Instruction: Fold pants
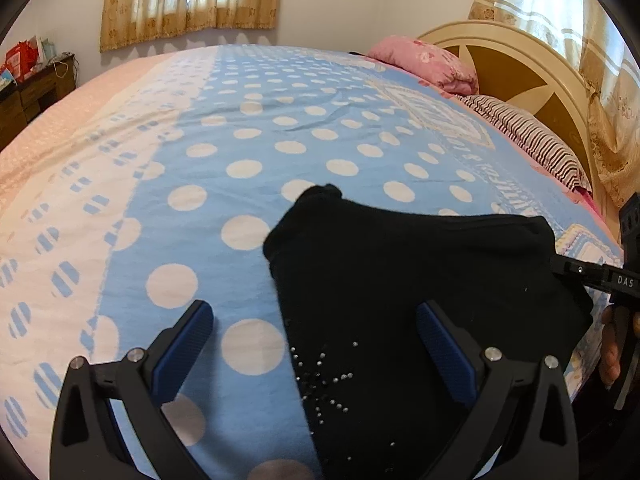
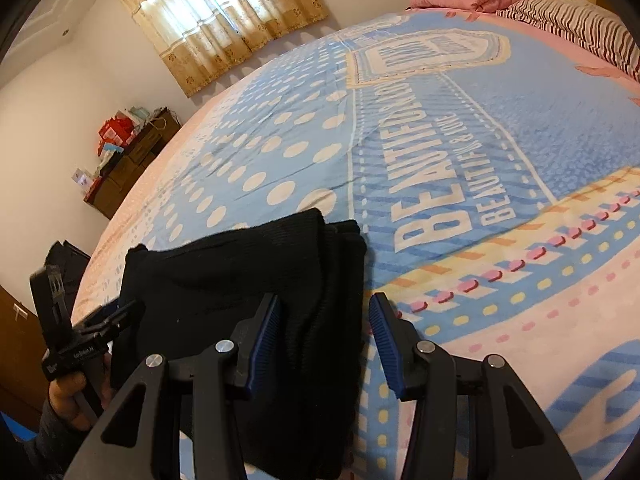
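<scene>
Two wrist views look down over a wide bed (image 1: pixel 280 128) spread with a blue sheet (image 2: pixel 500 152) printed with white polka dots on one side and large white lettering on the other, its near border pale with pink and yellow dashes. Behind the bed stand a cream and brown headboard (image 1: pixel 520 64), two windows hung with tan patterned curtains (image 1: pixel 192 0), and a dark wooden dresser (image 2: pixel 128 168) with red boxes on top against the far wall. At the head of the bed lie a pink floral pillow (image 1: pixel 424 62) and, just beside it, a dark-striped pillow (image 1: pixel 532 136). Black pants (image 1: pixel 400 280) lie folded into a compact stack on the sheet near the bed's front edge, a starburst of small silver studs showing on the top layer in the left wrist view and a ribbed edge showing in the right. Left gripper (image 1: pixel 316 320) hovers above the stack's left side with its blue-padded jaws spread wide, one finger over the dotted sheet and the other over the black cloth, gripping nothing. Right gripper (image 2: pixel 324 316) hovers over the stack's right edge with its jaws partly apart, the cloth's edge lying below the gap and neither pad pressing on it.
</scene>
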`<state>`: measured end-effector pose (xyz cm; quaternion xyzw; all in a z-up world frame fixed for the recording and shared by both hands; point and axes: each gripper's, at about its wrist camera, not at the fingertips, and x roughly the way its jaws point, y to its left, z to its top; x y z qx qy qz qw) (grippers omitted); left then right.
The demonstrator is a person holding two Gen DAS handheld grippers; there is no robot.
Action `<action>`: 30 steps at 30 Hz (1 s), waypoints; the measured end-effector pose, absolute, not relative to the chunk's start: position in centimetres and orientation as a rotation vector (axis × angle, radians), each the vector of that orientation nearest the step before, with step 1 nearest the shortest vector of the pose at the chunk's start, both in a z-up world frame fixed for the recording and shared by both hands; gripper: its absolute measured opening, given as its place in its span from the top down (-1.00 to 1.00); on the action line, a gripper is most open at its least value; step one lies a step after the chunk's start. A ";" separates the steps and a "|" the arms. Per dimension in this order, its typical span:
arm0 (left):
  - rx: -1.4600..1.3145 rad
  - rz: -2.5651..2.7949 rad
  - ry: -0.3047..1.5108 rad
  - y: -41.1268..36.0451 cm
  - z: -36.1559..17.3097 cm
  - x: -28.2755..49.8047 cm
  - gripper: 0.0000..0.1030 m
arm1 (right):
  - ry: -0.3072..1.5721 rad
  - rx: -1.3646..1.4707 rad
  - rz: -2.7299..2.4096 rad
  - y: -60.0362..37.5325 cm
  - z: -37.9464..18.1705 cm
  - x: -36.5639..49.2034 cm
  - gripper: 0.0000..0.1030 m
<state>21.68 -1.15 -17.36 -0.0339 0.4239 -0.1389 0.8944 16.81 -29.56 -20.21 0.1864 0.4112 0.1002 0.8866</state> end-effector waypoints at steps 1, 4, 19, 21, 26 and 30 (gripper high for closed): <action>-0.075 -0.292 0.885 -1.2 -17.5 21.8 -1.00 | 0.852 0.397 0.209 -29.6 -20.3 16.9 0.06; -0.065 -0.295 0.884 -1.7 -17.7 21.8 -1.00 | 0.840 0.409 0.212 -29.6 -20.4 17.2 0.06; -0.034 -0.328 0.874 -1.9 -17.9 21.9 -1.00 | 0.828 0.421 0.225 -30.1 -21.1 16.7 0.08; -0.029 -0.333 0.871 -2.0 -18.0 22.0 -1.00 | 0.827 0.410 0.218 -29.8 -20.9 16.7 0.08; -0.040 -0.406 0.866 -2.5 -17.6 21.4 -0.38 | 0.834 0.482 0.268 -30.1 -21.0 16.7 0.34; -0.071 -0.451 0.863 -2.4 -17.5 21.4 -0.14 | 0.832 0.520 0.286 -30.3 -20.8 16.7 0.44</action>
